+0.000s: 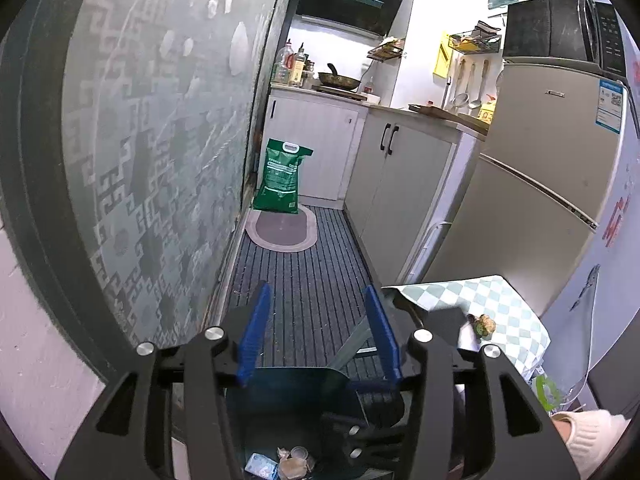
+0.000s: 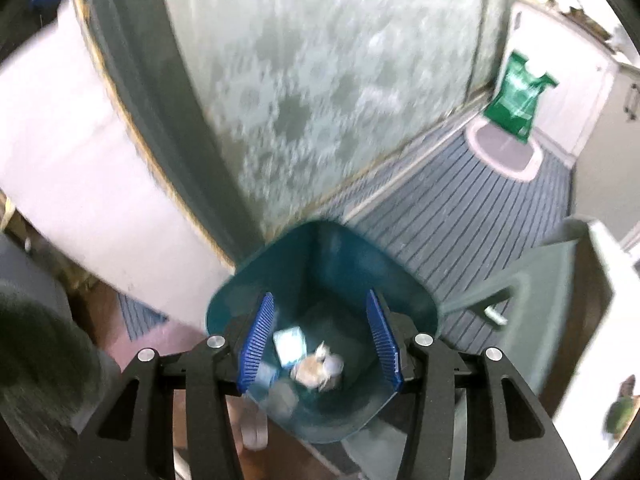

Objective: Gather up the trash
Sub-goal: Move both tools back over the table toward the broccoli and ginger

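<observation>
Your right gripper (image 2: 320, 340) hangs over the teal bin (image 2: 320, 320), fingers parted and empty; the bin stands upright on the floor, mouth up, its long axis vertical. Crumpled wrappers (image 2: 318, 368) lie at its bottom. Your left gripper (image 1: 320, 332) is also parted and holds nothing. One scrap (image 1: 484, 325) remains on the checked counter (image 1: 480, 300), just beside that gripper. Approach it from above and close squarely across its middle.
</observation>
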`<state>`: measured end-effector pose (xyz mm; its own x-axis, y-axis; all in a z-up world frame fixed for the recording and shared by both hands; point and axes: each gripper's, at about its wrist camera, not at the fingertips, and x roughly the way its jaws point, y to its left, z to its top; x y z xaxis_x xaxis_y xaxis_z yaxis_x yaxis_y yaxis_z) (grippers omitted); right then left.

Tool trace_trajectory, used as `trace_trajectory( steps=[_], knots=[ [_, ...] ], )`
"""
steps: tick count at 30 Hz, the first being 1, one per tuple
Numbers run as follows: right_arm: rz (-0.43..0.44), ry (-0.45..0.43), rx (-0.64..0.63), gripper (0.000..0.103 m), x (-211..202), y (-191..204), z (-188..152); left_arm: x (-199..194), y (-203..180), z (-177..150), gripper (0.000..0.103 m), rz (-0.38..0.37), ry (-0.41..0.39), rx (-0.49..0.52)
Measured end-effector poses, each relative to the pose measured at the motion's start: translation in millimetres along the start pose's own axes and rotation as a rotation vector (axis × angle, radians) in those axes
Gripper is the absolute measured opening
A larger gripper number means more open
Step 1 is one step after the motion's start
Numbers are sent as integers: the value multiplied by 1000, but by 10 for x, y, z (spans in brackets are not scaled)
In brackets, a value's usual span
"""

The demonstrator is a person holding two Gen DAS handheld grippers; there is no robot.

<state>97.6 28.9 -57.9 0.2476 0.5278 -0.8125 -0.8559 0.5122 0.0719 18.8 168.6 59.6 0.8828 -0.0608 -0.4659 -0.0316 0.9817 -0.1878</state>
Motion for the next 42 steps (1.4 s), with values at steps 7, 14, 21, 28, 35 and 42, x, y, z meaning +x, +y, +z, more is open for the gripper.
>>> trace_trajectory(
  steps=[7,14,21,28,35,42],
  knots=[
    [-53,-133,75,51,-546,-410,25,129,-256,19,56,-29,13,27],
    [-128,-207,176,54,-979,-989,-148,340,-585,-29,61,-59,53,75],
    [-189,-250,255,59,-1295,-1475,-387,578,-938,-125,65,-94,102,133],
    [-213,-248,326,59,-1425,-1847,-707,833,-1215,-247,65,-116,164,179],
    [-225,-223,335,59,-1455,-1997,-956,1019,-1391,-352,66,-138,219,203],
    [-196,-175,331,59,-1384,-2089,-1168,1206,-1528,-476,66,-143,267,231]
  ],
)
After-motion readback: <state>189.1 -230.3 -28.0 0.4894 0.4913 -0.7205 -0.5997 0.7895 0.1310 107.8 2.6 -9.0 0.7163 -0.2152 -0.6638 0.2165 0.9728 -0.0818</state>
